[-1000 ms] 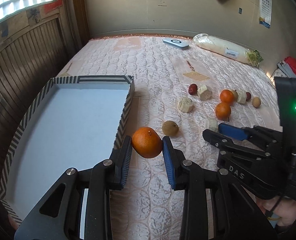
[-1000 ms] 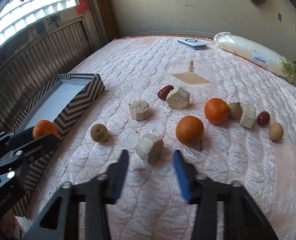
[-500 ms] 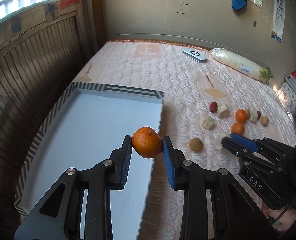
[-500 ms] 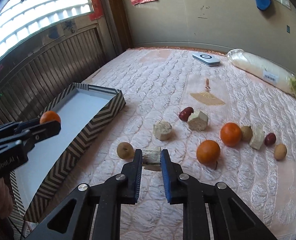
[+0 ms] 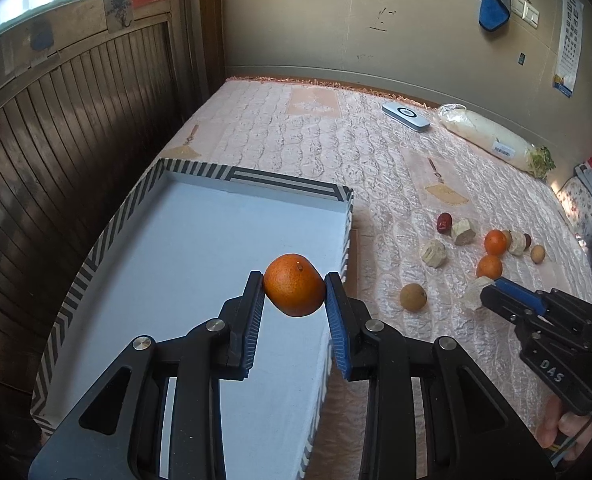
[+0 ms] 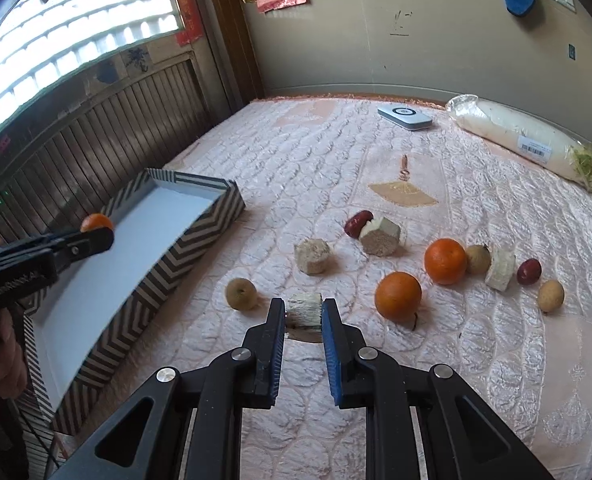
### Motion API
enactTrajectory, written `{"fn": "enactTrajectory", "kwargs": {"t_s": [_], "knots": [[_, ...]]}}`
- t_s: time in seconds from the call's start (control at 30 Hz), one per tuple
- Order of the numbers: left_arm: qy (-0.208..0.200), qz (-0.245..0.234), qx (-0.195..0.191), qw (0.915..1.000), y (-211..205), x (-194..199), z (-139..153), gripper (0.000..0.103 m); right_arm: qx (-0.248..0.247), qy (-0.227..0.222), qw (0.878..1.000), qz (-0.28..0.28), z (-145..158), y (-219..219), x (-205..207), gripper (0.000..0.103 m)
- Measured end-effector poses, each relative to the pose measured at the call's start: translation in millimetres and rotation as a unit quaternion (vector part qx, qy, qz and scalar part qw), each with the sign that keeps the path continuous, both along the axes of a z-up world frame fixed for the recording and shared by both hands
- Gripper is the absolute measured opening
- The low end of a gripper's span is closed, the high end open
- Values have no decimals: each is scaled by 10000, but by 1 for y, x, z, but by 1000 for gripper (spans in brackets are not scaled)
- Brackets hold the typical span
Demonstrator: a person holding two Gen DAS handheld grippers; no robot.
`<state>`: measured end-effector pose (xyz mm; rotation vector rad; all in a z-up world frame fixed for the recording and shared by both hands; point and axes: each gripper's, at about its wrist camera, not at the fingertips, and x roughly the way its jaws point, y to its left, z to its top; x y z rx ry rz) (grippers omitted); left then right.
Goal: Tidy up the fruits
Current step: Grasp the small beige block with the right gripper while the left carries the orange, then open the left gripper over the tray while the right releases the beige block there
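Three oranges total: one (image 5: pixel 294 290) clamped in the left gripper (image 5: pixel 295 292), two more (image 6: pixel 398 297) (image 6: pixel 445 261) lying on the quilted bed cover (image 6: pixel 336 168). Four pale cut chunks: one (image 6: pixel 305 311) pinched in the right gripper (image 6: pixel 304 312), three (image 6: pixel 313 255) (image 6: pixel 380 235) (image 6: pixel 500 269) on the cover. Three tan round fruits (image 6: pixel 241 294) (image 6: pixel 477 259) (image 6: pixel 551 295), two dark red ones (image 6: pixel 358 223) (image 6: pixel 529 271). One striped tray (image 5: pixel 256 178) w/ a white floor, at the cover's left edge.

Left gripper: angled down, jaws closed partway on the orange, pads pressing both sides, fruit held in the air over the tray's near right part. Right gripper: also angled down, jaws squeezed tight on the chunk, which sits low over the cover btw the nearest tan fruit and the nearest orange; can't tell if it's clear of the fabric. A hand (image 5: pixel 564 426) grips the right tool's handle.
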<state>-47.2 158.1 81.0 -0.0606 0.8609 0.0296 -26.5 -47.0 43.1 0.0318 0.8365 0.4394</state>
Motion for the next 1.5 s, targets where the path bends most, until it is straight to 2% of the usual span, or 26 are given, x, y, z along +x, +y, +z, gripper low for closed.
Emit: {"fn": "enactTrajectory", "kwargs": {"t_s": [0.23,0.5,0.87,1.13,1.23,1.33,1.4,1.47,1.5], "knots": [[132,182,-86,9997,18,9,-3,30,466,-63,9980,424,20,25,4,18],[393,599,-43,9974,47,24,-21,30,442,-270,9936,1000,33,88,17,18],[640,1005,-92,9928,76,33,-43,30,189,-54,9895,1434,-2,155,38,18],[803,1151,-132,9900,83,37,-54,30,-69,15,9870,1607,-17,173,40,18],[833,1151,-194,9897,84,35,-56,30,-9,63,9864,1643,-19,173,39,18],[820,1145,-147,9899,82,35,-56,33,90,137,9857,1679,-18,170,37,19],[776,1151,-130,9902,82,33,-55,42,107,115,9856,1685,-15,165,34,21],[720,1200,-131,9901,83,31,-54,61,133,93,9858,1669,-13,163,32,22],[684,1220,-146,9901,83,30,-52,63,164,95,9860,1656,-12,161,31,24]]}}
